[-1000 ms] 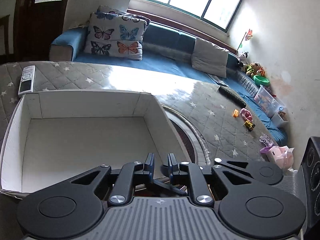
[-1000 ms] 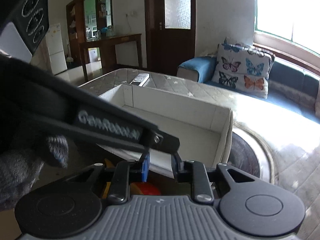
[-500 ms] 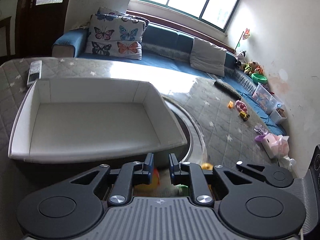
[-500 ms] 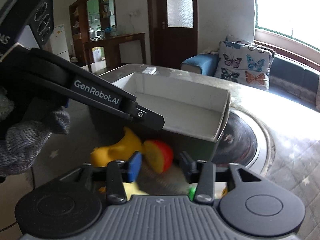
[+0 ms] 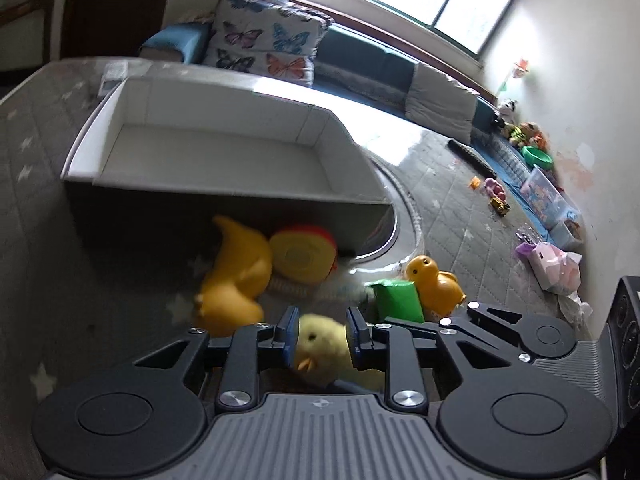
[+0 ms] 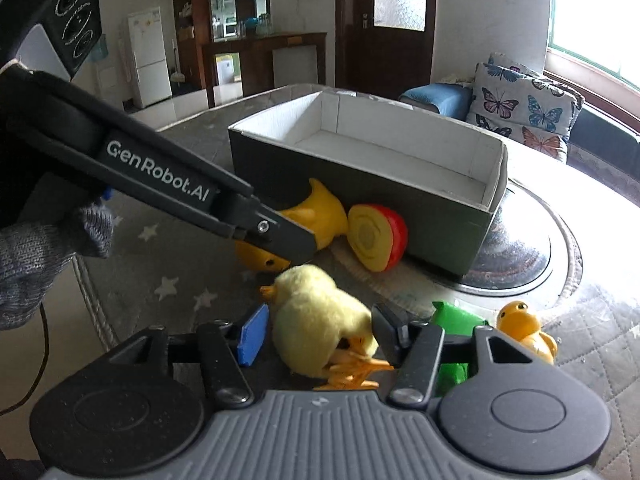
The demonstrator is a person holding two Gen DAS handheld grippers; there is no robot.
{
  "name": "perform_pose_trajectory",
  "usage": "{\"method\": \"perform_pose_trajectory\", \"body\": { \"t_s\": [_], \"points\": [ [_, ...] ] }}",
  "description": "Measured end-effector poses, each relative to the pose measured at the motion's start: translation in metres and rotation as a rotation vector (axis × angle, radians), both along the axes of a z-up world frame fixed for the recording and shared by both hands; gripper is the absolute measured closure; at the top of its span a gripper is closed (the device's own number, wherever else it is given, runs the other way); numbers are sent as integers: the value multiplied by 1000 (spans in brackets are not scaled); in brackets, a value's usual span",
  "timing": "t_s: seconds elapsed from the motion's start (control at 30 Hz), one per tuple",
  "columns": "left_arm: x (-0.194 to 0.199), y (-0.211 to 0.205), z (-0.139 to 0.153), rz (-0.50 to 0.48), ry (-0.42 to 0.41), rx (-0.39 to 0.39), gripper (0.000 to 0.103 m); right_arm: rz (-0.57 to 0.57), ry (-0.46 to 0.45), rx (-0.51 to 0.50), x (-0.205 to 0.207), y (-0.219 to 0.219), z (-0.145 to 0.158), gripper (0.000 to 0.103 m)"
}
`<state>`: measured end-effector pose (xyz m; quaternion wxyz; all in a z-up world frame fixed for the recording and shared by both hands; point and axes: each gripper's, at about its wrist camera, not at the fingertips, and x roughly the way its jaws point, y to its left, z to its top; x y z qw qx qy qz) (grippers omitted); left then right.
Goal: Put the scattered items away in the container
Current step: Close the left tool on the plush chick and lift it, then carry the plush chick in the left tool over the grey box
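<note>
A fluffy pale-yellow chick (image 6: 316, 316) lies on the quilted table before the empty white-lined box (image 6: 400, 152). My right gripper (image 6: 316, 330) is open, its fingers on either side of the chick. My left gripper (image 5: 322, 330) also straddles the chick (image 5: 320, 340), jaws close to its sides; its arm (image 6: 160, 184) crosses the right wrist view. By the box wall lie a yellow banana-like toy (image 5: 236, 276), a red-and-yellow fruit half (image 5: 304, 252), a green packet (image 5: 398, 300) and an orange rubber duck (image 5: 434, 284).
The box stands partly on a round dark plate (image 6: 520, 256). A remote (image 5: 114, 76) lies beyond the box. A blue sofa with butterfly cushions (image 5: 260, 48) runs behind. Toys and bins (image 5: 544, 196) sit at the far right.
Both grippers have dropped from box height down in front of it. The right gripper has opened. The chick now sits between both pairs of fingers.
</note>
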<state>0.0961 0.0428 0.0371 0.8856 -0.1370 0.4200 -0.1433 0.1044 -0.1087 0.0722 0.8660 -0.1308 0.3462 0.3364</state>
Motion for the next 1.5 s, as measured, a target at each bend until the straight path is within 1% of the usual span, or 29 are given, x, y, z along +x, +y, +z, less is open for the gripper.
{"method": "perform_pose_trajectory", "body": {
  "t_s": [0.03, 0.07, 0.2, 0.3, 0.33, 0.47, 0.67, 0.73, 0.83, 0.93, 1.07, 1.17, 1.4, 1.5],
  "points": [
    [-1, 1, -2, 7, 8, -15, 75, -4, 0, -4, -1, 0, 0, 52],
    [-3, 3, -3, 13, 16, -31, 74, -9, 0, -9, -2, -1, 0, 52],
    [-3, 3, -11, 24, 49, -69, 73, -32, 20, -5, -7, -5, 0, 53],
    [1, 5, -17, 37, 74, -129, 69, -33, 26, -9, -9, -9, -1, 53],
    [2, 5, -18, 38, 77, -134, 69, -36, 27, -10, -10, -10, -2, 53],
    [6, 4, -22, 49, 88, -122, 68, -48, 38, -3, -9, -11, -4, 54],
    [11, 9, -26, 65, 102, -141, 68, -61, 39, 12, -6, -12, -5, 54],
    [14, 9, -27, 63, 103, -142, 68, -64, 39, 18, -4, -12, -6, 52],
    [17, 9, -28, 63, 108, -146, 68, -68, 40, 26, -3, -12, -6, 52],
    [18, 10, -29, 61, 111, -153, 66, -69, 37, 23, -3, -11, -7, 48],
    [18, 14, -33, 84, 125, -183, 63, -69, 32, 17, -3, -9, -9, 48],
    [18, 13, -35, 103, 131, -191, 62, -72, 27, 12, -4, -8, -9, 49],
    [19, 11, -38, 136, 151, -214, 62, -84, 19, 15, -9, -8, -9, 50],
    [17, 9, -36, 134, 145, -207, 64, -88, 17, 22, -11, -8, -8, 51]
  ]
}}
